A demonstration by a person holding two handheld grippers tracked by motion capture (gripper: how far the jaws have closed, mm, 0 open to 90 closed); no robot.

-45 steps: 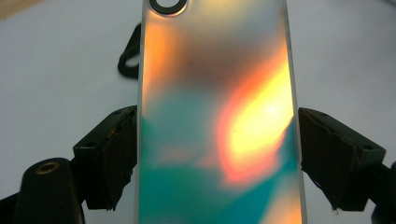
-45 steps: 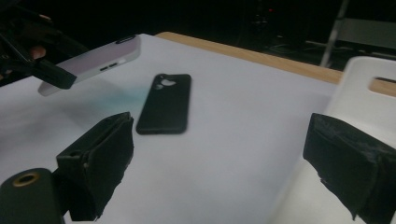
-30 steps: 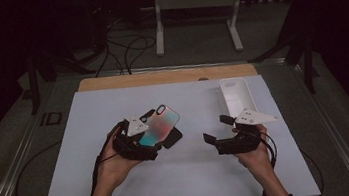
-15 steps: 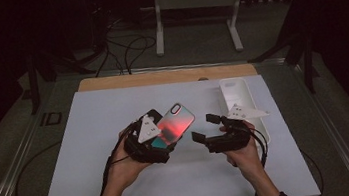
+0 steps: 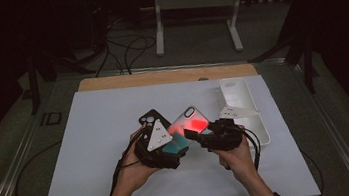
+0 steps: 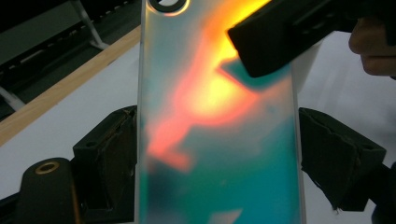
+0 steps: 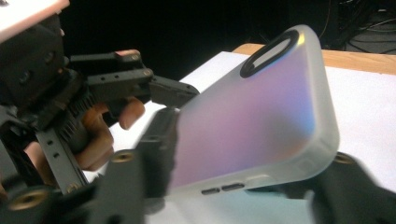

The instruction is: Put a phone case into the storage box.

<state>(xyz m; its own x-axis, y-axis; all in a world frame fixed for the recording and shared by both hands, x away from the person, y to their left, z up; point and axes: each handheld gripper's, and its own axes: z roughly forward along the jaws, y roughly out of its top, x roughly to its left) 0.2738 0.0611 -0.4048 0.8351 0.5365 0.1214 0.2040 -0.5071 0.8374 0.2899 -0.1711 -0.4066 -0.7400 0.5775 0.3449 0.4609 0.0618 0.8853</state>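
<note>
A frosted iridescent phone case point(image 5: 191, 122), glowing red and teal, is held tilted above the white mat. My left gripper point(image 5: 179, 144) is shut on its two long edges, and its jaws press both sides of the case point(image 6: 219, 140) in the left gripper view. My right gripper point(image 5: 195, 135) reaches in from the right, open. One of its jaws lies over the case's face and the other sits under the case's point(image 7: 261, 121) lower edge. A black phone point(image 5: 149, 118) lies flat on the mat just behind the left gripper.
A white phone case point(image 5: 245, 112) lies on the mat at the right, near the right hand. The white mat point(image 5: 93, 153) ends in a wooden strip point(image 5: 160, 77) at the back. A metal stand point(image 5: 196, 4) and cables sit on the floor beyond.
The left gripper carried the case to the right and tilted it up. The right gripper moved left until its jaws straddled the case. The black phone came into sight.
</note>
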